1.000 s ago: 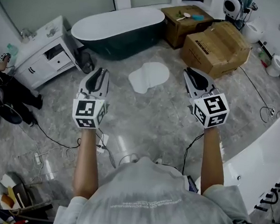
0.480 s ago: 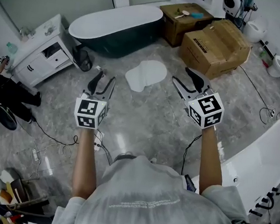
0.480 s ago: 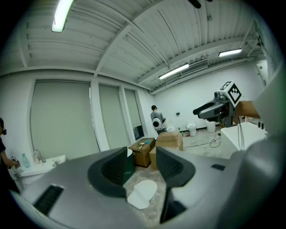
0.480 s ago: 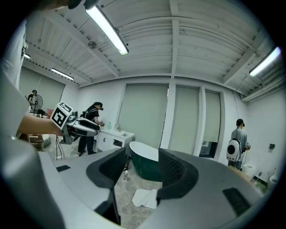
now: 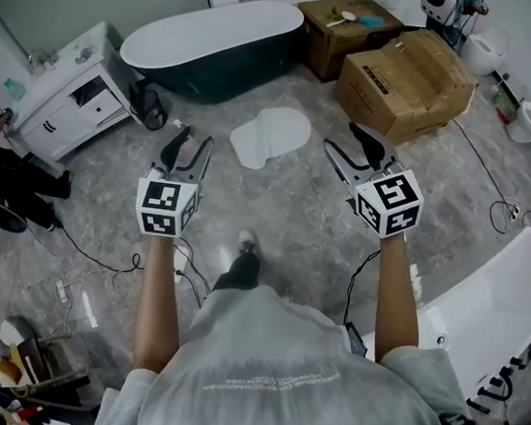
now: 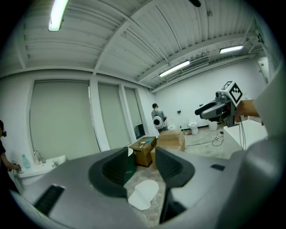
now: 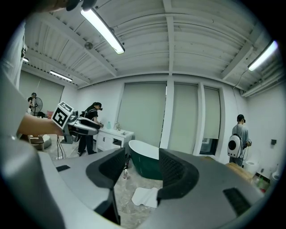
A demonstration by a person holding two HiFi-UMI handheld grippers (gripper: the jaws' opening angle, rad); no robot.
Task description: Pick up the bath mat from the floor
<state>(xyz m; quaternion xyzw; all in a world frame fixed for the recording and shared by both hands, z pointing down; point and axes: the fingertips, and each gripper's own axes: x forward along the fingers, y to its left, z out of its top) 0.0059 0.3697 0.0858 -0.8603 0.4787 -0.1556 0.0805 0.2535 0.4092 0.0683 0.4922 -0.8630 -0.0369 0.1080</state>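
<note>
The white bath mat point(image 5: 270, 136) lies flat on the grey marble floor, ahead of both hands and between them. It shows again past the jaws in the left gripper view point(image 6: 144, 195) and in the right gripper view point(image 7: 146, 197). My left gripper point(image 5: 186, 149) is held in the air short of the mat and to its left, jaws apart with nothing between them. My right gripper point(image 5: 354, 150) hovers to the mat's right, also open and empty. Both jaws opened within the last second.
A dark green bathtub point(image 5: 212, 48) stands beyond the mat. Two cardboard boxes point(image 5: 407, 76) sit at the back right, a white vanity point(image 5: 75, 93) at the left. Cables point(image 5: 100, 265) trail over the floor near my feet. A white panel point(image 5: 487, 301) lies at right.
Both grippers went from shut to open in the first half second, and both have come forward and lower toward the mat. One foot has stepped into view below.
</note>
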